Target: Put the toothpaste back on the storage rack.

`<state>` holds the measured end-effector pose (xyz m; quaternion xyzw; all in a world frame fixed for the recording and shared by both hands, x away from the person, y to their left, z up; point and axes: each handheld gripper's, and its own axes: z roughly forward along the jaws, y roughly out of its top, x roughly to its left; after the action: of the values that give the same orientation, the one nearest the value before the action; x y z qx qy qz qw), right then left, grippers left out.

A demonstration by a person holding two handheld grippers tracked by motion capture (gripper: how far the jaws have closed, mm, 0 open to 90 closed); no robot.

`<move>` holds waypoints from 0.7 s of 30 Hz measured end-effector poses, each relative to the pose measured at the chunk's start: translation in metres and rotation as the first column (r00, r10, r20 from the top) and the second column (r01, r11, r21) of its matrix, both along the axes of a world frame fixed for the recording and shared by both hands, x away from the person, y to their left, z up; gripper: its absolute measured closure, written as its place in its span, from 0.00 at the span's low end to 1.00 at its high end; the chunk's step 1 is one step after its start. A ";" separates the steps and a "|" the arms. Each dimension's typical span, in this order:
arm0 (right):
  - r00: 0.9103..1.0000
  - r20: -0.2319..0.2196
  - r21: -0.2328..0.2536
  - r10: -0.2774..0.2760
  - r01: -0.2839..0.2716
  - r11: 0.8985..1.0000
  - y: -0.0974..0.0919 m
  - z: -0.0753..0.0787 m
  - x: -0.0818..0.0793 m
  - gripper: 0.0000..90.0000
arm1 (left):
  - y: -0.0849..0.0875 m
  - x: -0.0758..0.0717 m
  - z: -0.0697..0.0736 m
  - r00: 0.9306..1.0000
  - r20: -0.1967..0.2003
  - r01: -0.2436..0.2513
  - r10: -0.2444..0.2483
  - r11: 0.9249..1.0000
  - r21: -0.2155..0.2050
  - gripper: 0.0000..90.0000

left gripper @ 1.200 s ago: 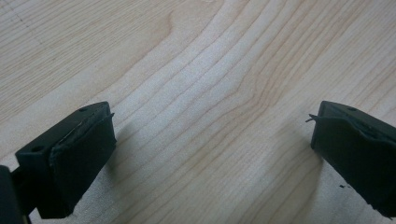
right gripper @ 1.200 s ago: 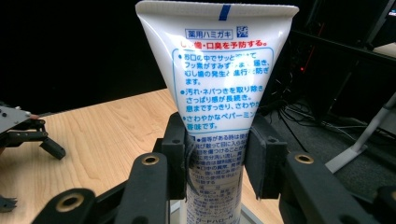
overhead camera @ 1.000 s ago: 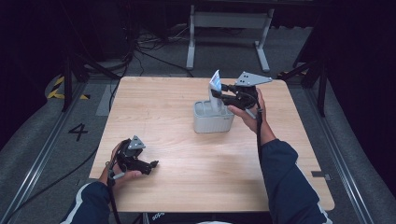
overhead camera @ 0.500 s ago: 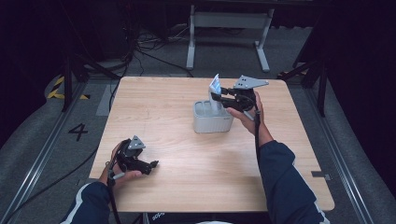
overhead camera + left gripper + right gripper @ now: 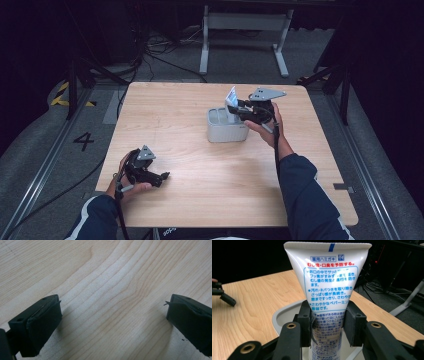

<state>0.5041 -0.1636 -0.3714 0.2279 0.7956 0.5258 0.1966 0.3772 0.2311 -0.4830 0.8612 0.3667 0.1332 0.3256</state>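
- My right gripper (image 5: 327, 320) has its jaws pinching a white plastic toothpaste tube with blue and red print (image 5: 328, 285) around its narrower lower part, crimped end up.
- In the high view the tube (image 5: 231, 96) stands upright over the right-hand compartment of the grey plastic holder (image 5: 220, 131), which sits near the middle of the pale wooden bench (image 5: 200, 200).
- From the right gripper view the tube's lower end is already inside the holder's rim (image 5: 279, 315); I cannot tell whether it touches the bottom.
- I judge the step in hand is seating the tube. I'd lower straight down, keep it vertical, and part the jaws only once it rests, so it doesn't tip against the rim.
- My left gripper (image 5: 162, 176) rests low at the bench's near left corner, well apart from the holder, jaws spread wide over bare wood, holding nothing.
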 end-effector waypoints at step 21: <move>1.000 -0.023 -0.060 0.005 -0.006 0.998 -0.004 -0.012 -0.002 0.70 | 0.000 0.000 0.000 1.000 0.000 0.001 -0.001 1.000 0.002 0.00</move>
<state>0.5018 -0.1680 -0.3831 0.2257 0.8138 0.4995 0.1930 0.3773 0.2312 -0.4829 0.8618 0.3661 0.1334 0.3248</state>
